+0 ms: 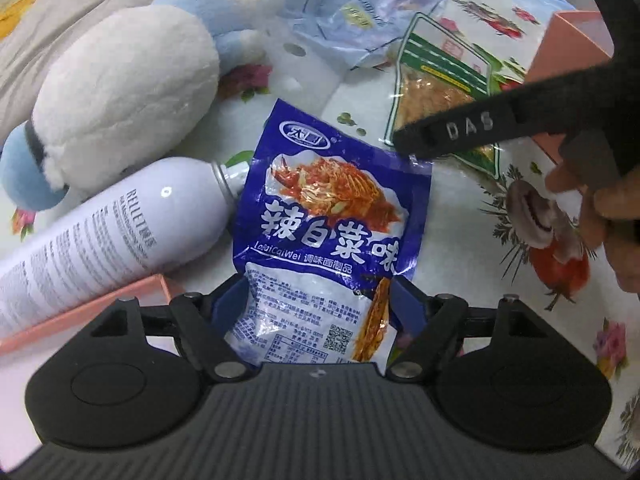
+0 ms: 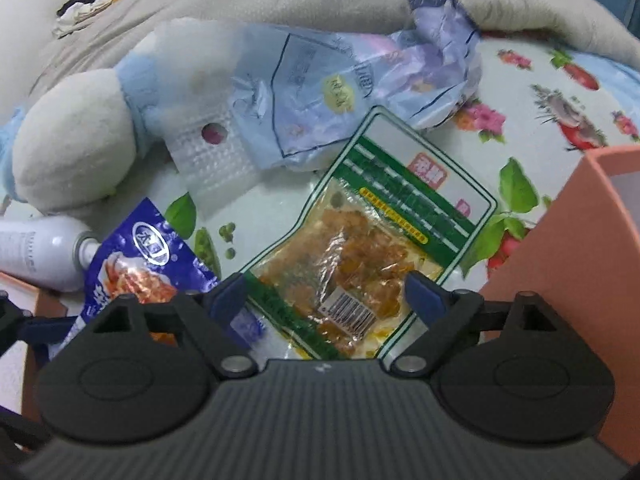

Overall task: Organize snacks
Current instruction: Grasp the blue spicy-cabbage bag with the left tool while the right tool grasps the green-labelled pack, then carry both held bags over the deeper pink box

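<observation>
The left gripper (image 1: pixel 320 300) grips a blue packet (image 1: pixel 328 216) beside a spray can (image 1: pixel 120 220) on the floral sheet (image 1: pixel 500 208). The right gripper (image 2: pixel 324 292) spreads wide around a green packet (image 2: pixel 372 232) near a pink box (image 2: pixel 560 248).

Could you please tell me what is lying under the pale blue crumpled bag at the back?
The pale blue bag overlaps the top edge of the green-bordered snack packet and a clear bubbled sheet. Anything further beneath it is covered.

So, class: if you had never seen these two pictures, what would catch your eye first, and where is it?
The blue snack packet dominates the left wrist view, its lower end between the left gripper's jaws. In the right wrist view, a green-edged clear packet lies between open jaws, a pink box to its right.
</observation>
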